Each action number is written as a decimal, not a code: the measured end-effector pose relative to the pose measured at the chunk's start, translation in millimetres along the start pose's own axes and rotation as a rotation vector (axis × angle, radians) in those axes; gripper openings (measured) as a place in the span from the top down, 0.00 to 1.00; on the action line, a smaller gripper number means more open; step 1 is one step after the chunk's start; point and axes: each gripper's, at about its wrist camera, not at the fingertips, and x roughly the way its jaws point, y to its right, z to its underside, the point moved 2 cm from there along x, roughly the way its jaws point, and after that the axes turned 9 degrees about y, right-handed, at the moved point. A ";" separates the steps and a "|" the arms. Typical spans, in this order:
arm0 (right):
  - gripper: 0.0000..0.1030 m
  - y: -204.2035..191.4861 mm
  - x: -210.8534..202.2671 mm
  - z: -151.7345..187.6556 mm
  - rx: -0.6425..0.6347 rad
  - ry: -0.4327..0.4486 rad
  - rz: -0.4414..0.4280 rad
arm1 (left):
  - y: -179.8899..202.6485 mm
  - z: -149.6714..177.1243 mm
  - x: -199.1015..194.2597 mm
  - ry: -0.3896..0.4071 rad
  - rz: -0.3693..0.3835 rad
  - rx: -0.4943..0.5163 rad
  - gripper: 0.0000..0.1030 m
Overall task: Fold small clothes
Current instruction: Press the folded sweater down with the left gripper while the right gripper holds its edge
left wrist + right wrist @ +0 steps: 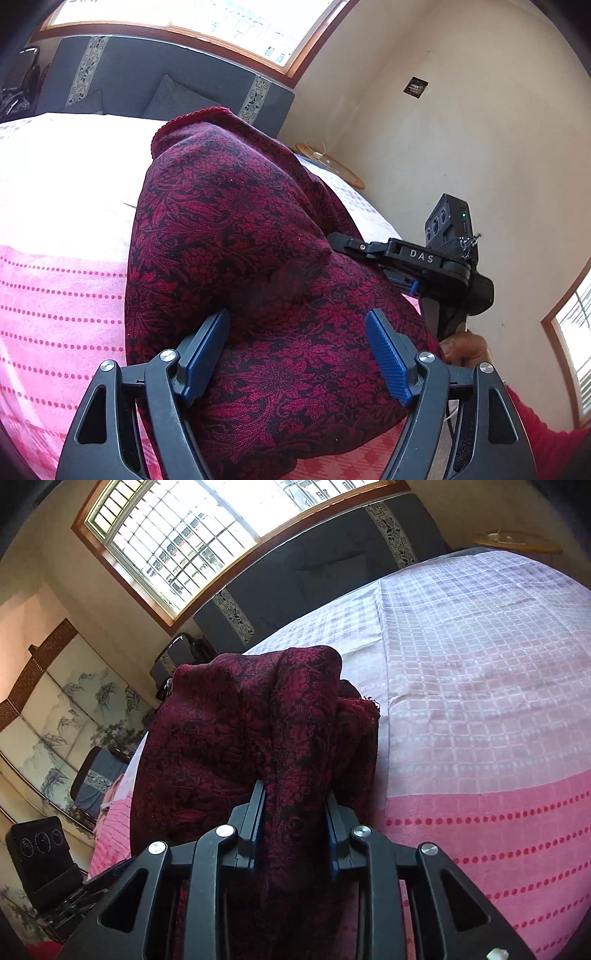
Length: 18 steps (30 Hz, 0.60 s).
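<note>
A dark red garment with a black floral pattern hangs bunched over a bed with a pink and white cover. My left gripper is open, its blue pads wide apart on either side of the cloth. My right gripper is shut on a thick fold of the same garment and holds it above the bed. The right gripper also shows in the left wrist view, at the cloth's right edge.
A grey headboard with patterned strips stands behind the bed under a window. A round wooden side table sits by the cream wall. A painted folding screen and dark chairs stand on the other side.
</note>
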 end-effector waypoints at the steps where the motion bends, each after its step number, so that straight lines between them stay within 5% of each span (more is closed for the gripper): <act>1: 0.68 1.0 -2.5 -3.4 0.014 0.007 -0.014 | 1.7 1.0 0.7 -0.002 -0.010 0.014 0.26; 2: 0.59 0.5 -3.9 -5.6 0.013 0.008 -0.015 | 2.7 2.1 1.3 -0.001 -0.015 0.022 0.25; 10: 0.42 -10.3 -30.6 7.6 0.006 -0.025 -0.027 | 3.0 4.4 1.7 0.005 -0.018 0.001 0.23; 12: 0.43 -14.7 -38.6 16.8 -0.017 -0.023 -0.018 | 5.3 4.9 1.8 0.006 -0.029 0.010 0.23; 14: 0.66 -16.2 -36.6 29.9 -0.102 -0.040 0.082 | 8.6 5.1 1.4 0.005 -0.034 0.017 0.23; 18: 0.66 -11.6 -31.8 37.0 -0.104 -0.055 0.110 | 19.7 5.3 1.3 -0.008 -0.093 0.048 0.23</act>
